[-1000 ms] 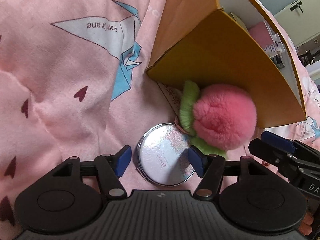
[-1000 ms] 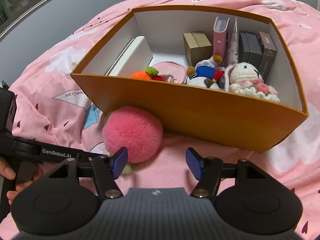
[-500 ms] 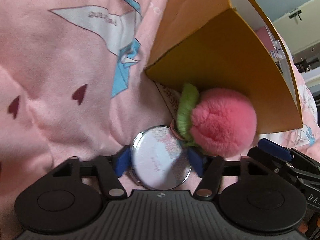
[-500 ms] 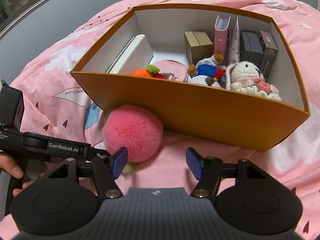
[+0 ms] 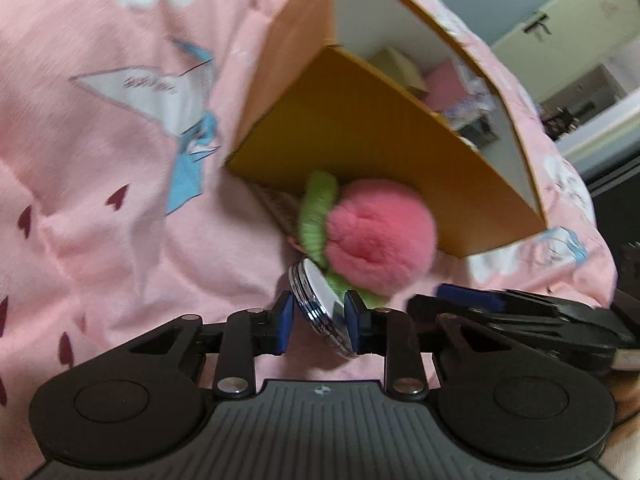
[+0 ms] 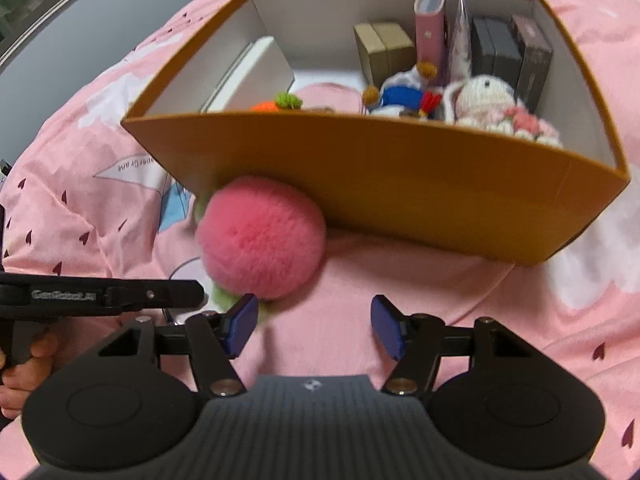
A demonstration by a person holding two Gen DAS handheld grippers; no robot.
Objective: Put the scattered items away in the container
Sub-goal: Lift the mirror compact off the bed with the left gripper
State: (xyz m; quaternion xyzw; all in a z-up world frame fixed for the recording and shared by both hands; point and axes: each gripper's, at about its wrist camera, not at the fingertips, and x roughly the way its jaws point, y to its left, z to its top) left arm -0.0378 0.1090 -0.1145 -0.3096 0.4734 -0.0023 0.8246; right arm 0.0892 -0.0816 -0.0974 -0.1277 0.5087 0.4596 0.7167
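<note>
A: Jaws first — how did the left gripper (image 5: 319, 322) stand?

B: Its jaws were closing, drawn narrow, with the round silver compact mirror (image 5: 320, 309) tilted on edge between the blue pads. Both pads lay against the mirror's sides, so it was pinched.

A: And the right gripper (image 6: 313, 329)?

B: Its jaws were closing too, but stood well spread with only pink bedding between them. The left pad sat just beside the fluffy pink pompom with green leaves (image 6: 262, 238); whether it touched the fur, I could not tell.

A: Where was that pompom?

B: On the pink printed bedspread (image 6: 80, 200), against the outer front wall of the open orange cardboard box (image 6: 400, 184), just beyond the mirror.

A: Counts?

B: One mirror, one pompom, one box. Inside the box: one white flat case (image 6: 256, 72) leaning at the left, one orange knitted piece with a green top (image 6: 280, 102), one blue-and-white stuffed toy (image 6: 400, 94), one white crocheted doll (image 6: 486, 98), and several small upright boxes along the back wall, blurred, so I could not count them exactly. One hand (image 6: 24, 372) gripped the left gripper's handle.
</note>
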